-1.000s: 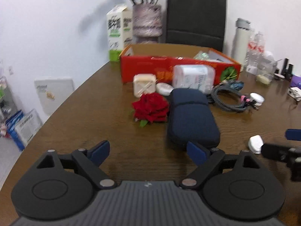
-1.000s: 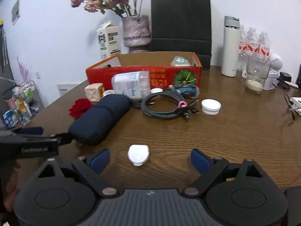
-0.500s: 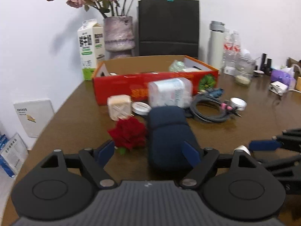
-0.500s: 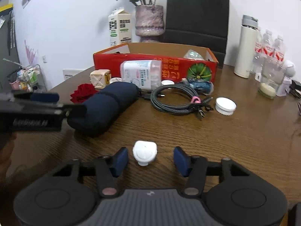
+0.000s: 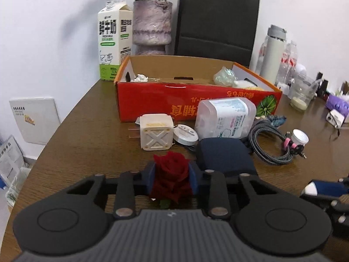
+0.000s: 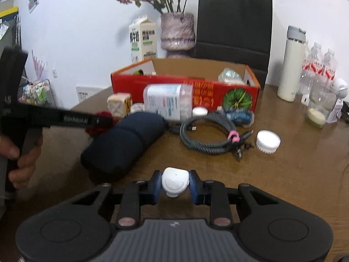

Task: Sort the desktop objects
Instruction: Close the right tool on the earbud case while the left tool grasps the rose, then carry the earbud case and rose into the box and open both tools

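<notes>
My left gripper (image 5: pixel 171 178) is shut on a red rose (image 5: pixel 171 170) low over the brown table (image 5: pixel 87 139). My right gripper (image 6: pixel 175 183) is shut on a small white case (image 6: pixel 175 182) at the table's near side. An open red cardboard box (image 5: pixel 174 100) stands at the back with a few items inside. In front of it lie a cream cube plug (image 5: pixel 155 134), a round white tin (image 5: pixel 185 133), a clear plastic tub (image 5: pixel 224 118), a navy pouch (image 5: pixel 224 155), a coiled braided cable (image 5: pixel 270 144) and a white lid (image 6: pixel 268 142).
A milk carton (image 5: pixel 112 40), a flower vase (image 5: pixel 151 26) and a black paper bag (image 5: pixel 216 21) stand behind the box. A white flask (image 5: pixel 272 50), water bottles (image 6: pixel 318 65) and a glass jar (image 5: pixel 302 93) stand at the right. The table edge runs along the left.
Both grippers went from open to shut: the left closed on the rose, the right closed on the white case. The left moved forward to the rose.
</notes>
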